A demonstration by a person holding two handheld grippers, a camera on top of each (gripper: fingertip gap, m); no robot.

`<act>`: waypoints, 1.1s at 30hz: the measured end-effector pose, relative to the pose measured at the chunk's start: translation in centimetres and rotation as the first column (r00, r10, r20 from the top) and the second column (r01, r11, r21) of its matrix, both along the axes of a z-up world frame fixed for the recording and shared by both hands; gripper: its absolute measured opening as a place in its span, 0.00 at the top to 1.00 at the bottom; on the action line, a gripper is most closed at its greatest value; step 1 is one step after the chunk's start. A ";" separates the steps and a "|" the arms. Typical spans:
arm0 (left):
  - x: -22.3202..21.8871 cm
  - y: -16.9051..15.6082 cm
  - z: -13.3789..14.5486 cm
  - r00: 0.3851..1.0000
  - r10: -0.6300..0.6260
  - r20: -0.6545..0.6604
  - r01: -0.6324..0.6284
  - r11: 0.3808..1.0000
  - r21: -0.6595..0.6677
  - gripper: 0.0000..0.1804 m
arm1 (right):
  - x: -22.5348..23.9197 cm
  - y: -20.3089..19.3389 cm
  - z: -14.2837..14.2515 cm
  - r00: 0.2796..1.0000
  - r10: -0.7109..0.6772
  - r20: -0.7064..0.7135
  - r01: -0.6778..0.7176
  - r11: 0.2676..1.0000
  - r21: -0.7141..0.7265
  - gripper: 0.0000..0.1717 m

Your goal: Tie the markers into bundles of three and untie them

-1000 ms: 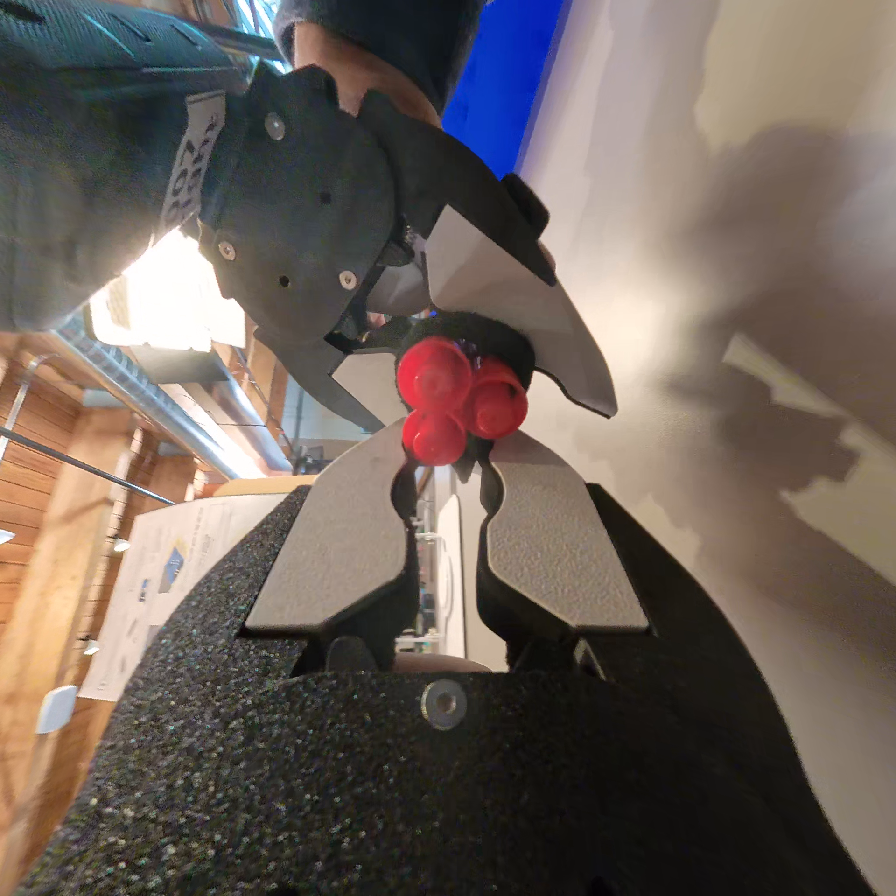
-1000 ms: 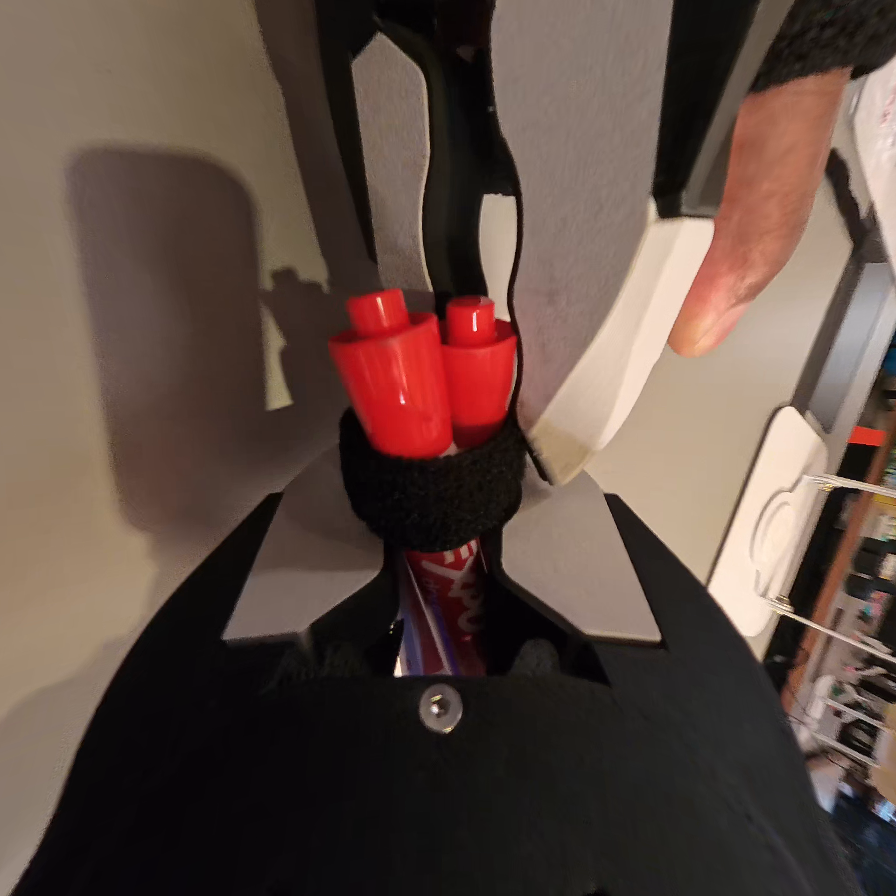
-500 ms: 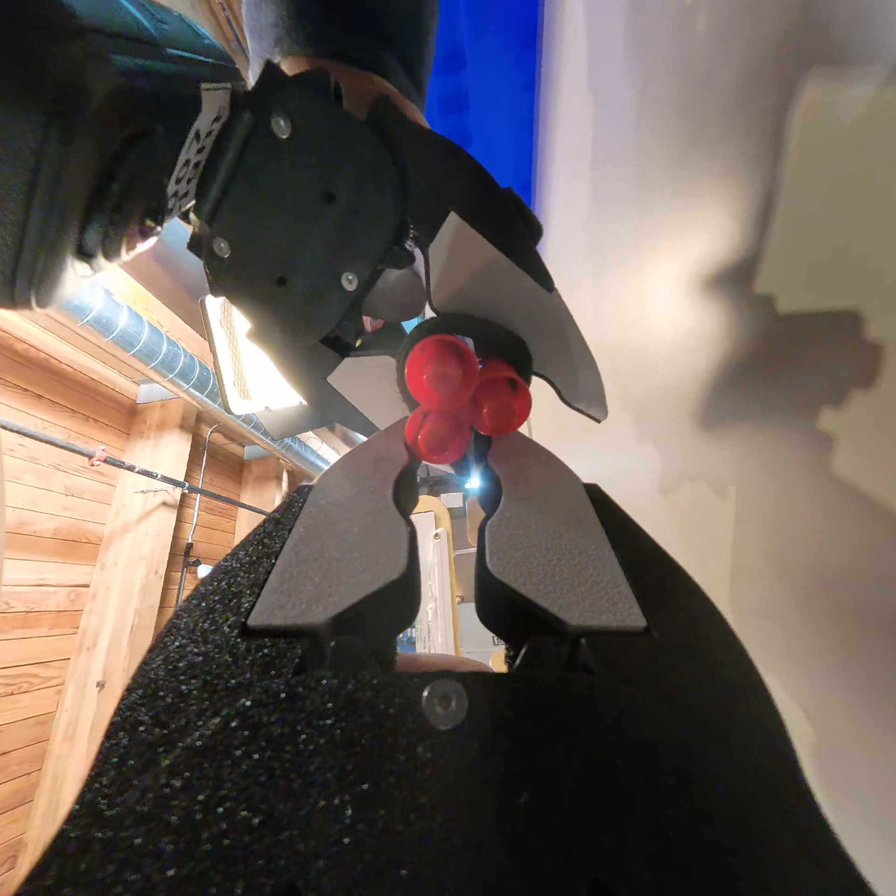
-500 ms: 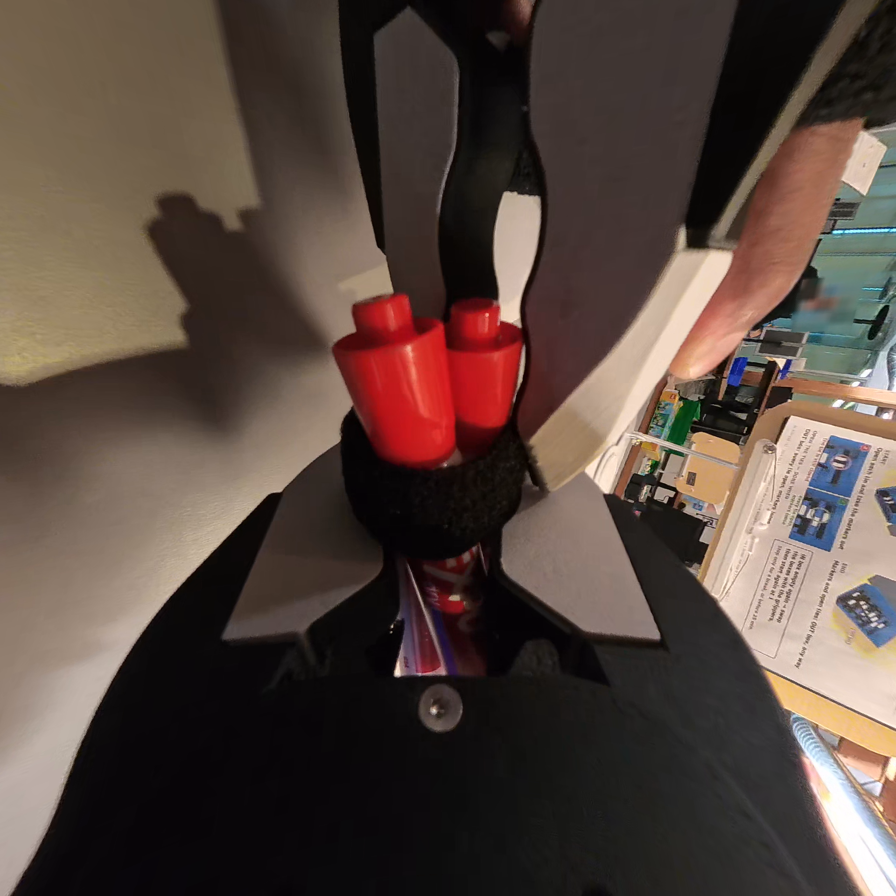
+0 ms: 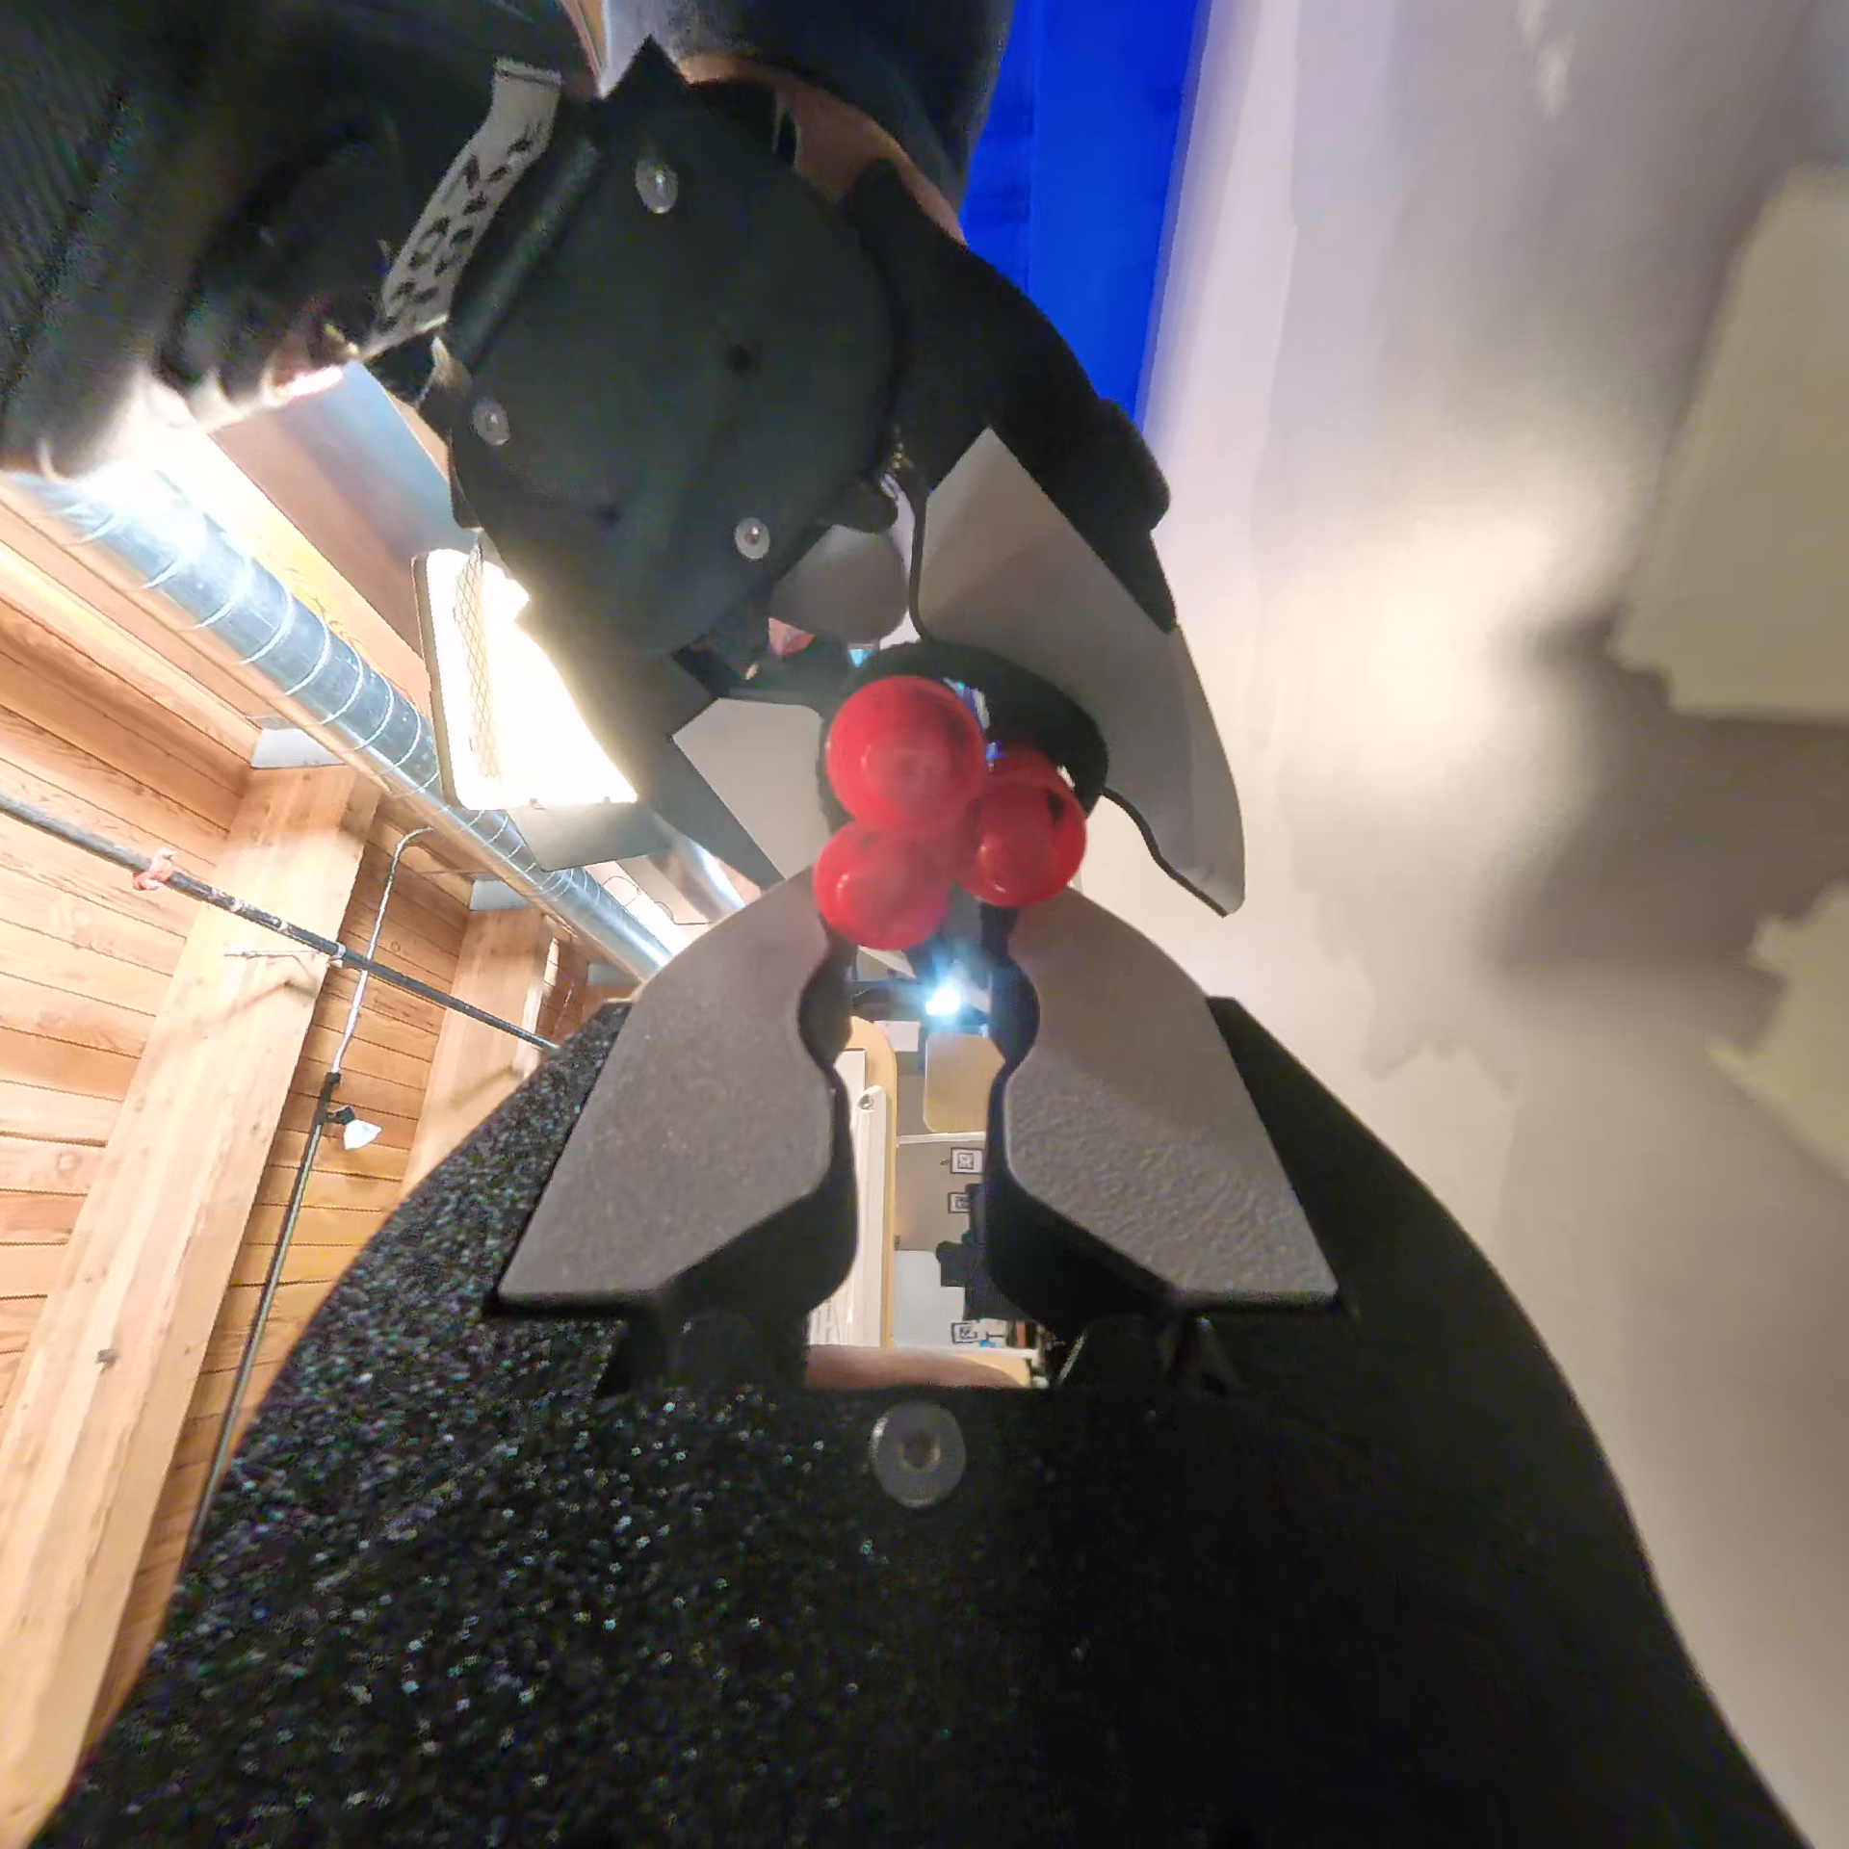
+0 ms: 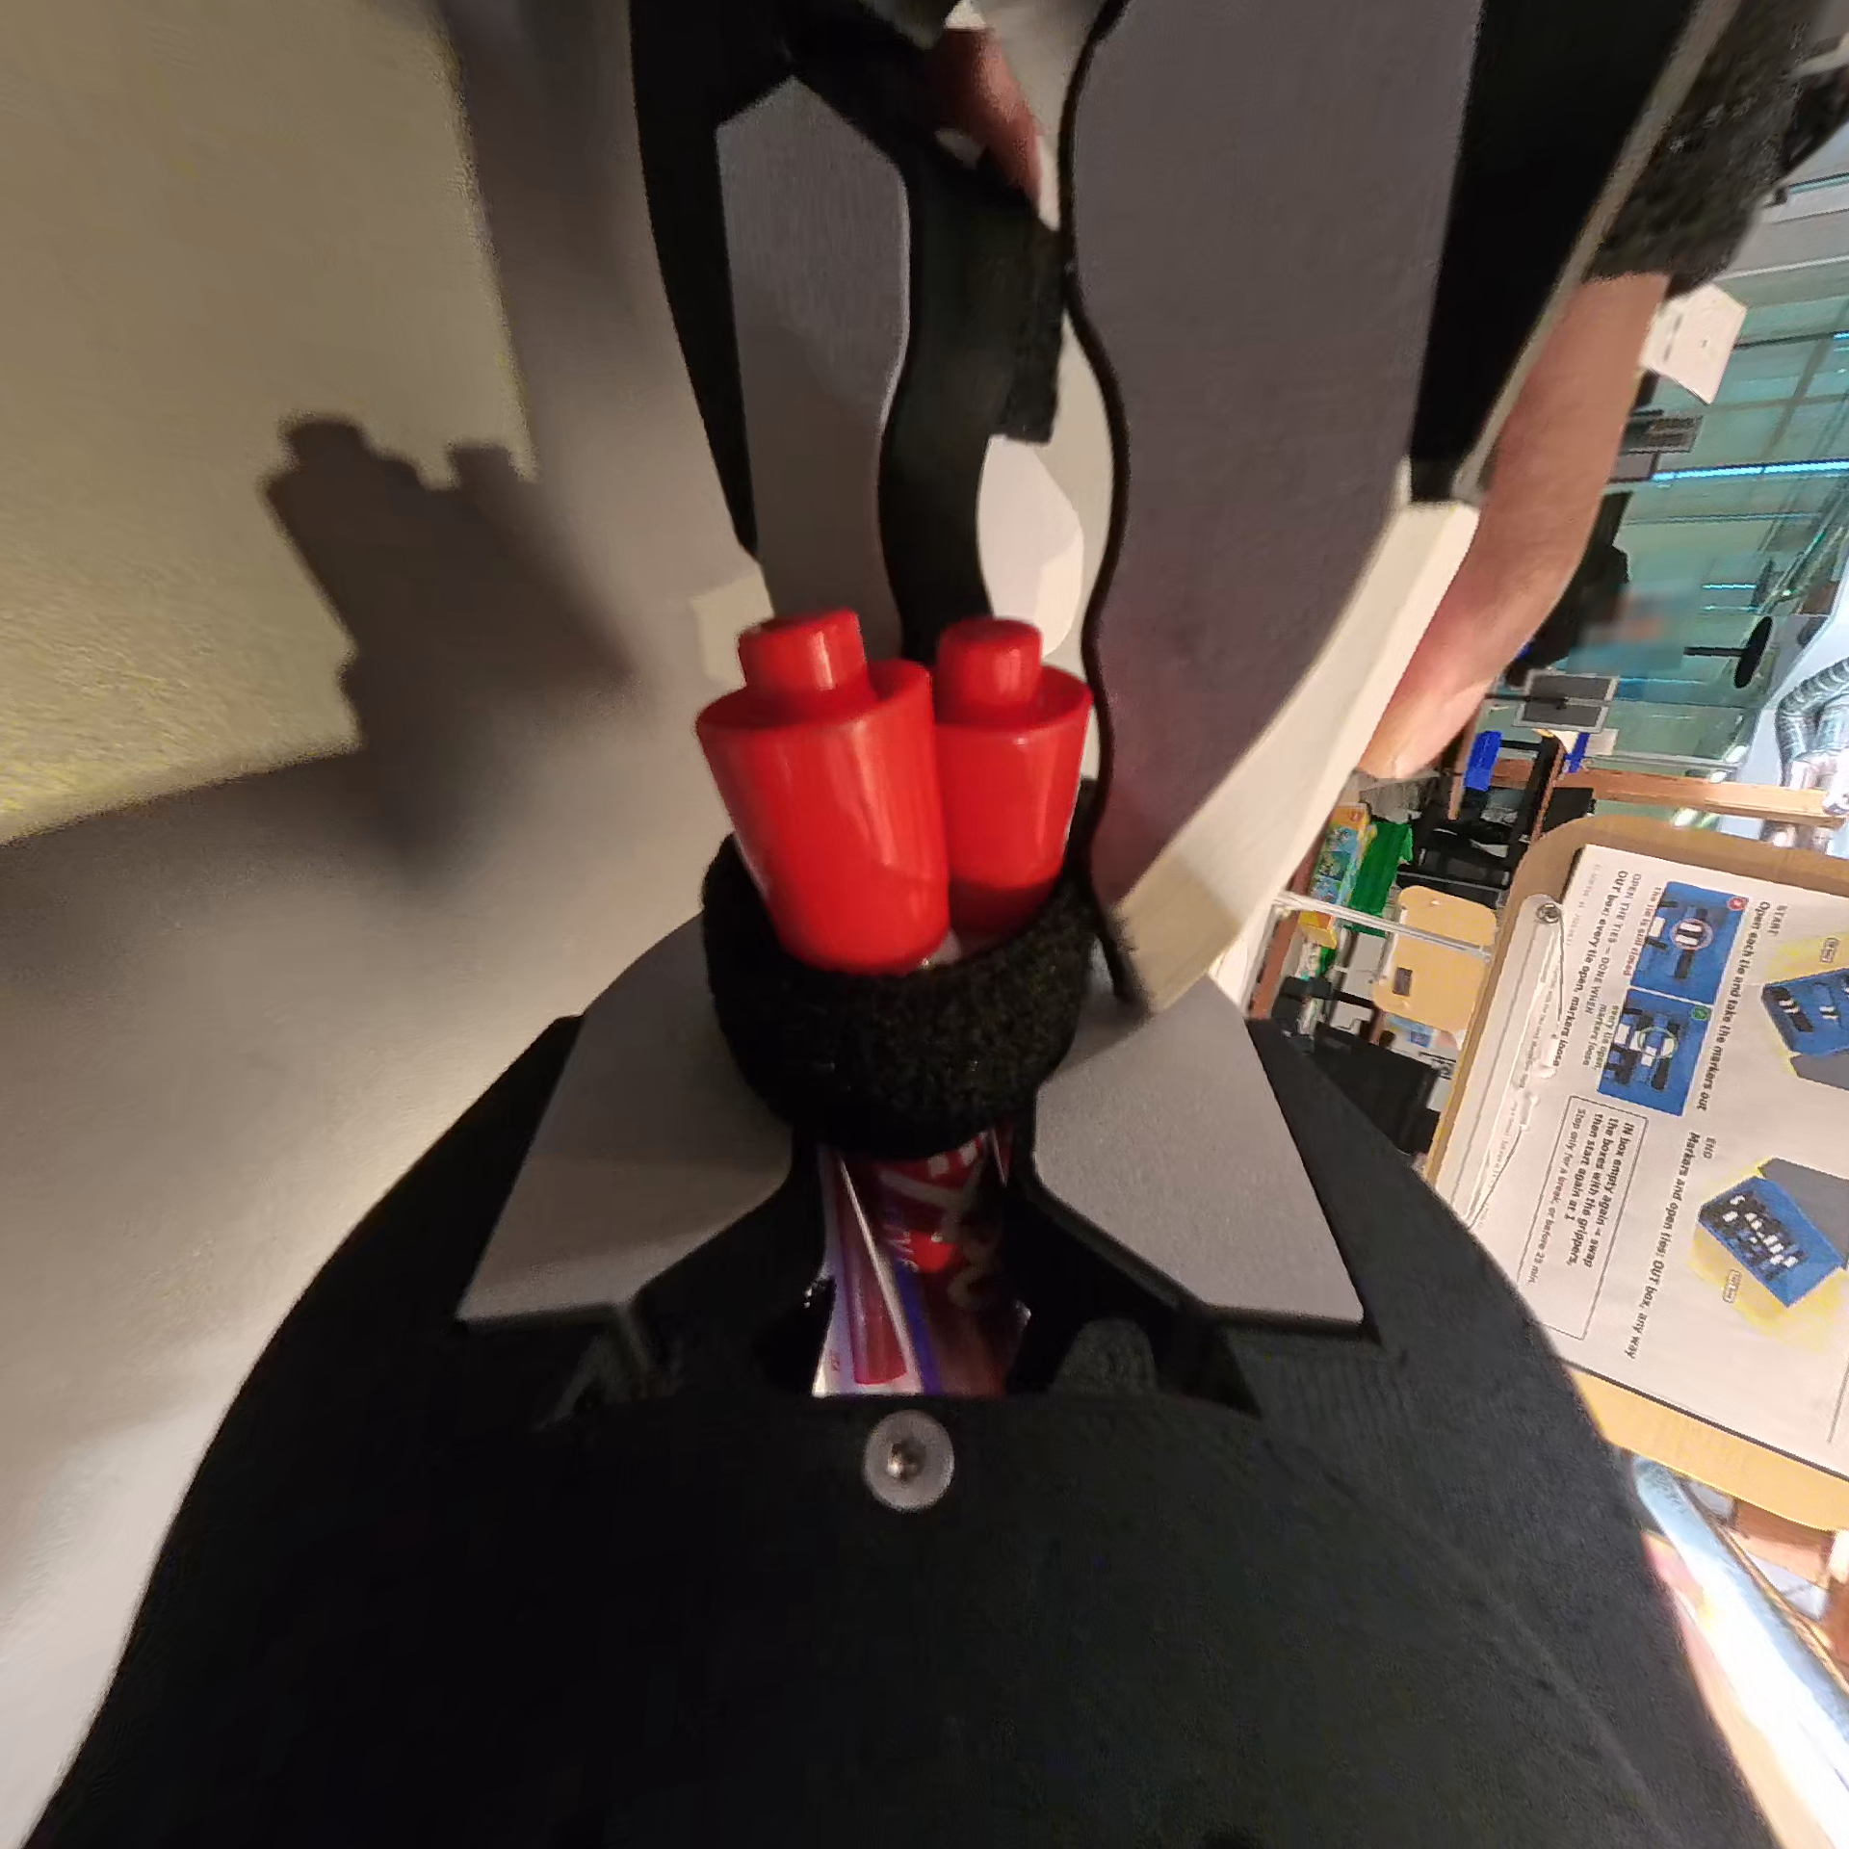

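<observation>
Our right claw (image 6: pixel 920 1051) grips the banded markers (image 6: pixel 880 790); our left claw (image 5: pixel 926 931), slightly open, touches their caps (image 5: pixel 941 810).

A pale wall (image 5: pixel 1501 500) filled the left wrist view from twelve to five o'clock, crossed by soft shadows, with a blue panel (image 5: pixel 1081 180) at twelve. At nine o'clock stood wooden plank walling (image 5: pixel 90 900), a silver ventilation duct (image 5: pixel 300 650) and a bright light panel (image 5: pixel 520 700). In the right wrist view an instruction sheet (image 6: pixel 1651 1081) on a board lay at three o'clock, cluttered shelves (image 6: pixel 1381 880) beside it.
</observation>
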State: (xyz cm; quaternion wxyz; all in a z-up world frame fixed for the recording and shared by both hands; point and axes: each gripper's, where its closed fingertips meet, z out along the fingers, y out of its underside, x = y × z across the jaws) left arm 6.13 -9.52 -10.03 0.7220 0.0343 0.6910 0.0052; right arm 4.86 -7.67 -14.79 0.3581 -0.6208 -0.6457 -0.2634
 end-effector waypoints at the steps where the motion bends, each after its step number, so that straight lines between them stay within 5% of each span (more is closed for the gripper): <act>1: 0.0 0.1 -0.1 1.000 -0.003 0.000 0.003 1.000 -0.011 0.86 | -0.1 0.0 0.1 1.000 0.001 -0.012 -0.001 1.000 -0.002 0.75; 33: 0.1 0.7 -0.5 0.999 -0.001 -0.048 -0.006 0.990 -0.139 0.90 | 0.3 0.4 0.0 0.998 -0.024 -0.061 0.024 1.000 -0.010 0.76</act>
